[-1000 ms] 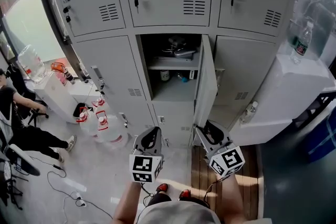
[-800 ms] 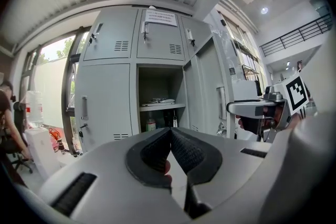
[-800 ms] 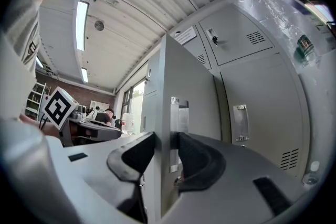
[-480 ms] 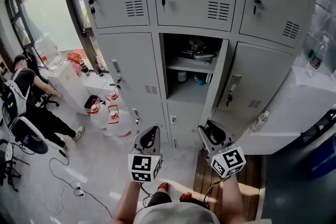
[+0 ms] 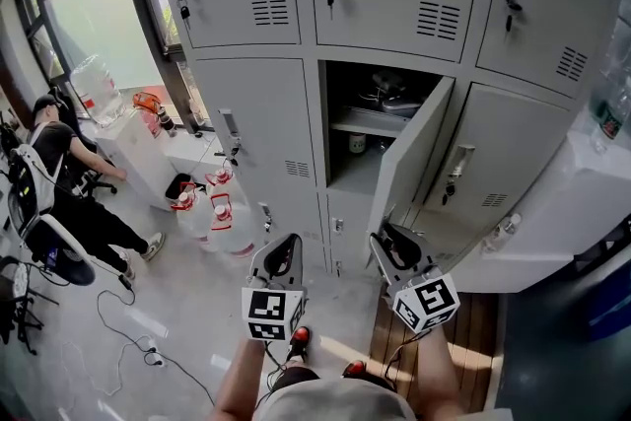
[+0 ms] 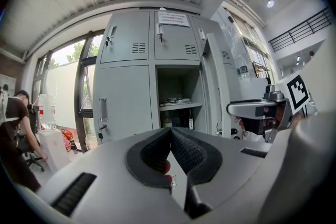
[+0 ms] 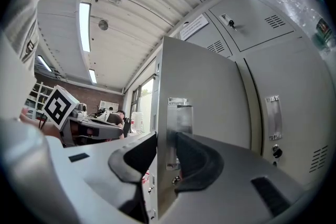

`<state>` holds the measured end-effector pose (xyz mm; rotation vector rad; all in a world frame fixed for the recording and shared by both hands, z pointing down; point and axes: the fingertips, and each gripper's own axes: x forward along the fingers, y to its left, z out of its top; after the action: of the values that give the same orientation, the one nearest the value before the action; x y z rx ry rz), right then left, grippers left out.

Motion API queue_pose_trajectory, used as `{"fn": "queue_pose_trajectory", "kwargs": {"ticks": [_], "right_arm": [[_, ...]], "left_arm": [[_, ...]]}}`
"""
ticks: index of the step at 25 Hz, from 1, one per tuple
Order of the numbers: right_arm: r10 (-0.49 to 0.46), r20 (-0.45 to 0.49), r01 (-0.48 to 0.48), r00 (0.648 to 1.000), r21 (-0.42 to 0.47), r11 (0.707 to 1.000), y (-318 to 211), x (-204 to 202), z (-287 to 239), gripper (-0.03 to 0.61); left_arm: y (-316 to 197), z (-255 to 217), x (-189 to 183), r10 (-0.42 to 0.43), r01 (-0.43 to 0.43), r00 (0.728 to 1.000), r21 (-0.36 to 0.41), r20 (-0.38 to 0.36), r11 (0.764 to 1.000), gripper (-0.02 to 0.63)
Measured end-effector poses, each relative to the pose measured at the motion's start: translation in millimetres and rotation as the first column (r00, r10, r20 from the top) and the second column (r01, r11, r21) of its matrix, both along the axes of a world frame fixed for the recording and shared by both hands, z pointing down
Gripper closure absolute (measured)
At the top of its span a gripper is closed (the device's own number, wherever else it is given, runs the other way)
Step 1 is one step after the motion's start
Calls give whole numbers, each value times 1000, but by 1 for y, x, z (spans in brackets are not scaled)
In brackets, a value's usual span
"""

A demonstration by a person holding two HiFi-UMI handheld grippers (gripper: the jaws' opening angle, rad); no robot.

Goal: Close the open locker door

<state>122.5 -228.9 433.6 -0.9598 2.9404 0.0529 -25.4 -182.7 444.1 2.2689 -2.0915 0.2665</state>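
In the head view, the locker door (image 5: 409, 153) stands half open, the right gripper (image 5: 386, 237) at its lower edge. Left gripper view: the left gripper (image 6: 169, 131) has its jaws pressed together, empty. Right gripper view: the jaws, just closing, pinch the door's edge.

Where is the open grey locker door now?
In the head view, the grey metal locker door hangs open right of the middle compartment; the right gripper's jaws have just been closing around its free edge.
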Motion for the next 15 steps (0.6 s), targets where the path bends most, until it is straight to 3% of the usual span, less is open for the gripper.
{"fn": "queue_pose_trajectory", "kwargs": {"ticks": [15], "right_arm": [[80,-21,-81,997,-25,996,-43,-72,0,462]], "left_arm": [[-53,-3,-73,66,-66,998,-1,-13,998,592]]}}
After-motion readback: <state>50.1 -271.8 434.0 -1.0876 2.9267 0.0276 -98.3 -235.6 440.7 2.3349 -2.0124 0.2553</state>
